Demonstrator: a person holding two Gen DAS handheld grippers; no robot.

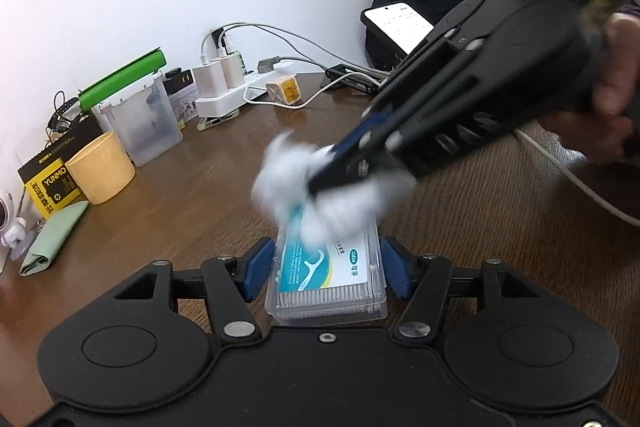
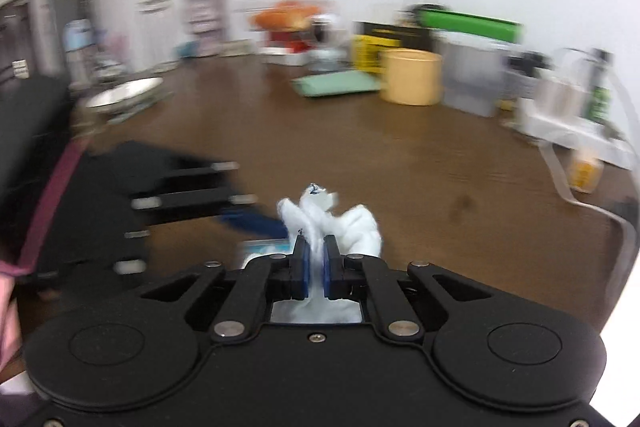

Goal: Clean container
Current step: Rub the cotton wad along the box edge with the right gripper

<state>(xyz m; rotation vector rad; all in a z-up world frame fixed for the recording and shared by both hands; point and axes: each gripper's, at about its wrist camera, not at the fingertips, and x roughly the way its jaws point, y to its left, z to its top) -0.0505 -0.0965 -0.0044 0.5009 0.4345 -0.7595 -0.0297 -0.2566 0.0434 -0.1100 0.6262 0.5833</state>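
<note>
A clear plastic box of dental floss picks [image 1: 326, 279] with a blue and white label is clamped between the blue pads of my left gripper [image 1: 326, 267], held just above the brown table. My right gripper [image 1: 320, 183] comes in from the upper right, shut on a crumpled white tissue [image 1: 340, 195] that rests on the far end of the box lid. In the blurred right wrist view the tissue [image 2: 332, 219] bulges out between and beyond the closed jaws of the right gripper [image 2: 315, 247], and the left gripper [image 2: 248, 219] shows as a dark shape at left holding the box [image 2: 264, 249].
Along the wall stand a yellow cup [image 1: 100, 173], a clear bin with a green lid [image 1: 144, 115], a yellow and black box [image 1: 48, 183], a power strip with chargers [image 1: 232, 87] and a phone [image 1: 400, 23]. A green pouch [image 1: 52, 239] lies at left. A white cable [image 1: 572, 179] runs at right.
</note>
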